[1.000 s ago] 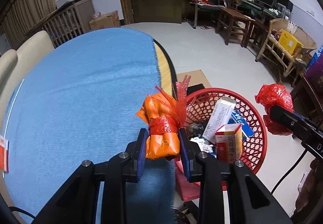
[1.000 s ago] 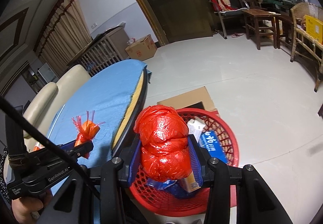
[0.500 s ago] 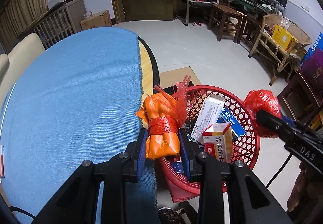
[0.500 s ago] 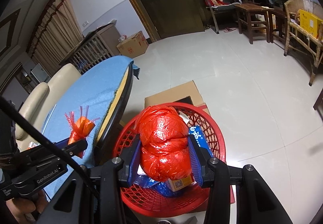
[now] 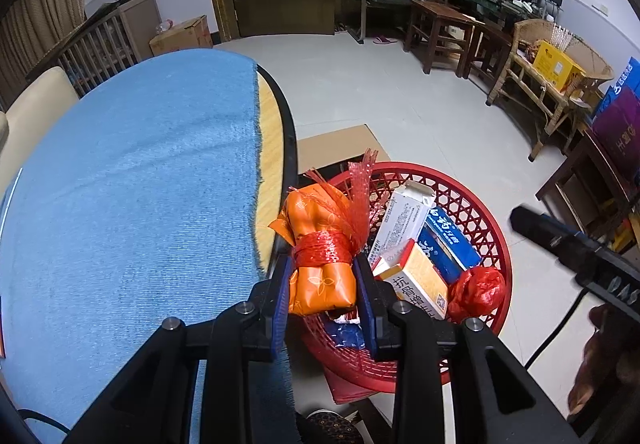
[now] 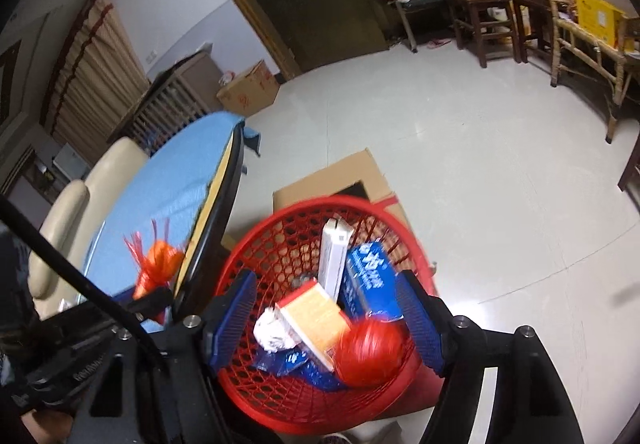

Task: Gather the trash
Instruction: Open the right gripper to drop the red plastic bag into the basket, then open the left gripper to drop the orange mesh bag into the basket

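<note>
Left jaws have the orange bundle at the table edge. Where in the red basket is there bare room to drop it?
Bare mesh shows on the table-side half of the red basket, between its rim and the white carton. It is crowded on the other side: blue box, yellow box and red bag sit packed together. The orange bundle hangs near that free side.

red latticed basket (image 5: 476, 204), blue tablecloth (image 5: 132, 180)

Round table (image 5: 276, 148) w/ blue cloth (image 5: 132, 184) on top, red basket (image 5: 476, 204) on floor (image 5: 400, 92) beside flat cardboard (image 5: 340, 144)
</note>
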Demonstrator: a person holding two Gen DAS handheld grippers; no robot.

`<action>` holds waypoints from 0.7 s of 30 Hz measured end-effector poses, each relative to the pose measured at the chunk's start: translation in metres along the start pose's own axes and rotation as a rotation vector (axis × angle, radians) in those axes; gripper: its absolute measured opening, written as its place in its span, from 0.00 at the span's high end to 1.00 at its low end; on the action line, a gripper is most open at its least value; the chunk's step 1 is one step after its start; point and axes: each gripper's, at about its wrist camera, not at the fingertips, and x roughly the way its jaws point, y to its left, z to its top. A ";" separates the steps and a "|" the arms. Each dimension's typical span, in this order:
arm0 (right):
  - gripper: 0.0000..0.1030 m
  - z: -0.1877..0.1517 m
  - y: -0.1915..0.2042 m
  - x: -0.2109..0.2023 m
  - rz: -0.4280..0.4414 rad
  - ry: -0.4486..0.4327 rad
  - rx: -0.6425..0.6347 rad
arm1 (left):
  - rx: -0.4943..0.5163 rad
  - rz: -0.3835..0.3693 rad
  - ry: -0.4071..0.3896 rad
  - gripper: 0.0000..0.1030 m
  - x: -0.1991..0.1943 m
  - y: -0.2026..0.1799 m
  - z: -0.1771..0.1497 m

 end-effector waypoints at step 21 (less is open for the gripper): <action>0.27 0.019 -0.019 -0.035 0.019 -0.099 0.057 | 0.038 -0.023 0.033 0.69 0.018 -0.026 0.007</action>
